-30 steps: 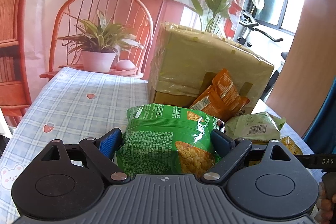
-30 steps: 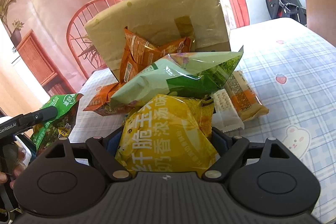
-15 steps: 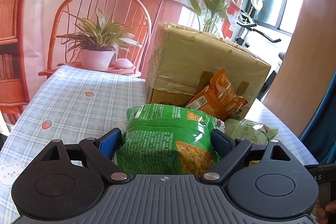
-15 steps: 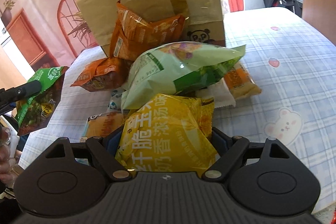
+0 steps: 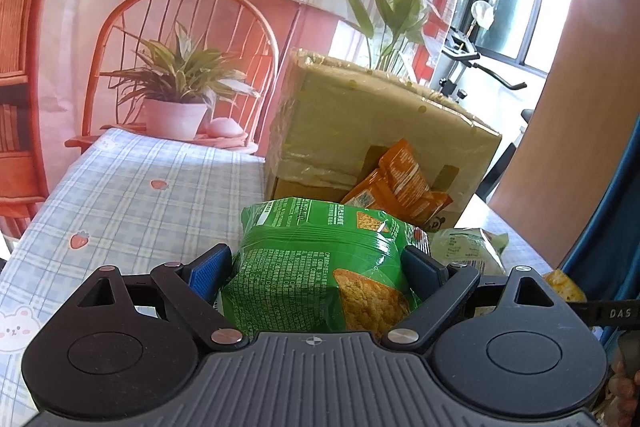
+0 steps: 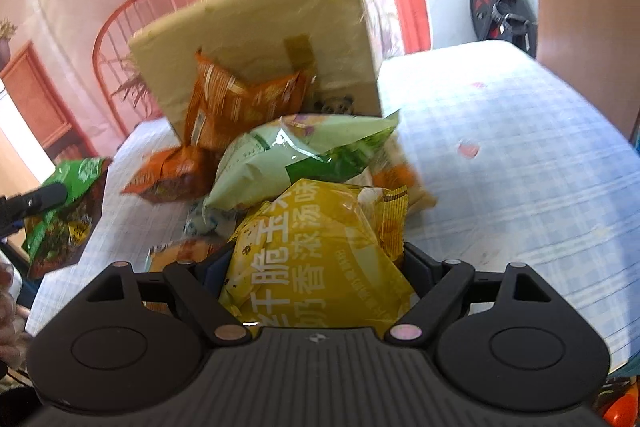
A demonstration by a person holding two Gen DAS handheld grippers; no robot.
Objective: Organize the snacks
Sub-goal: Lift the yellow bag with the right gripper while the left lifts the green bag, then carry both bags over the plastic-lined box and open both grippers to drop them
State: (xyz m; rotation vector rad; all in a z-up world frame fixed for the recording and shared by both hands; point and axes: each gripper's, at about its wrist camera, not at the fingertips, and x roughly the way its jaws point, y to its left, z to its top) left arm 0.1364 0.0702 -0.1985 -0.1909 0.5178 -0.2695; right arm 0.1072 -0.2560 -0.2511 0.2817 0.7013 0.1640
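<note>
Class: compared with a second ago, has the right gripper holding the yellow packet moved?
Yes. The right gripper with its yellow packet has shifted relative to the cardboard box, which sits differently in the right wrist view.

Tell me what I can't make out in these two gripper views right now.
- Left wrist view: the lower part of the green snack bag is hidden behind the left gripper body.
- Right wrist view: the yellow snack bag, held in the right gripper, covers the packets behind it.
- Right wrist view: motion blur smears the print on the orange packets.
- Both views: the cardboard box shows no opening, so its contents are unknown.
</note>
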